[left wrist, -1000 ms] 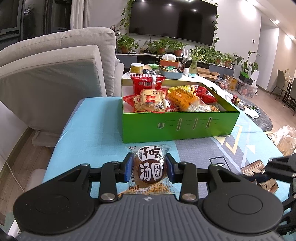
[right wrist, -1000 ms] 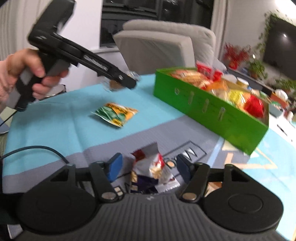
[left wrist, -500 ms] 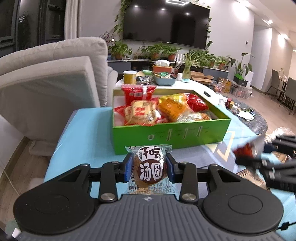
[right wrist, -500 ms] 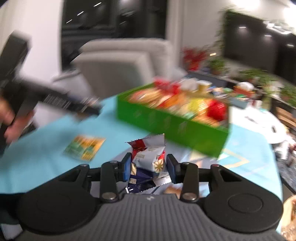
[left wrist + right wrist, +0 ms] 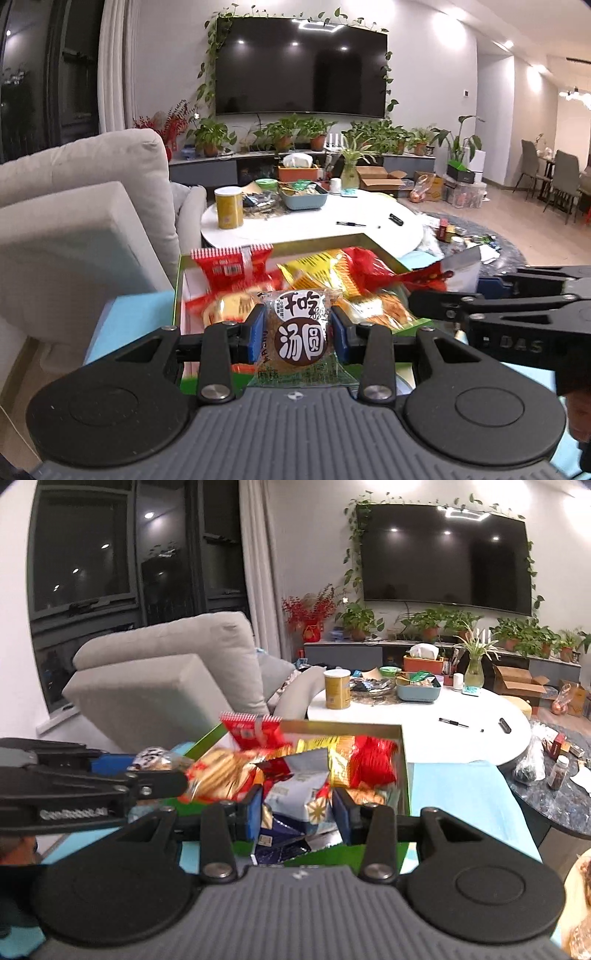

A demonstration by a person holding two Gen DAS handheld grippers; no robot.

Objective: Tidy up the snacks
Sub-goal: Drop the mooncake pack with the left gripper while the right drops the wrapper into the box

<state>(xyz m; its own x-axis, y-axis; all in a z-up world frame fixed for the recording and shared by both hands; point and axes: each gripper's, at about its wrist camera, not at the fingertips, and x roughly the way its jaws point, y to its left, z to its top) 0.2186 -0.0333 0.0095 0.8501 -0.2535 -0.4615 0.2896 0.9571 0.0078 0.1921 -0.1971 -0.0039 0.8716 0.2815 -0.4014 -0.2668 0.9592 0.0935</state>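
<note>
The round brown snack packet point(image 5: 297, 334) was clamped between the blue pads of the left gripper point(image 5: 297, 332), held above the near edge of the green box point(image 5: 176, 291). A white-and-blue foil packet point(image 5: 297, 801) was clamped in the jaws of the right gripper point(image 5: 298, 810), likewise over the box. Beyond both sets of jaws, red and yellow snack bags point(image 5: 314, 275) were seen piled inside the box. The two grippers were positioned side by side.

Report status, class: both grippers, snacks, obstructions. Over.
Left gripper shut on round-label snack packet. Right gripper shut on blue-white snack bag. Both over green box, crowded with snacks.
</note>
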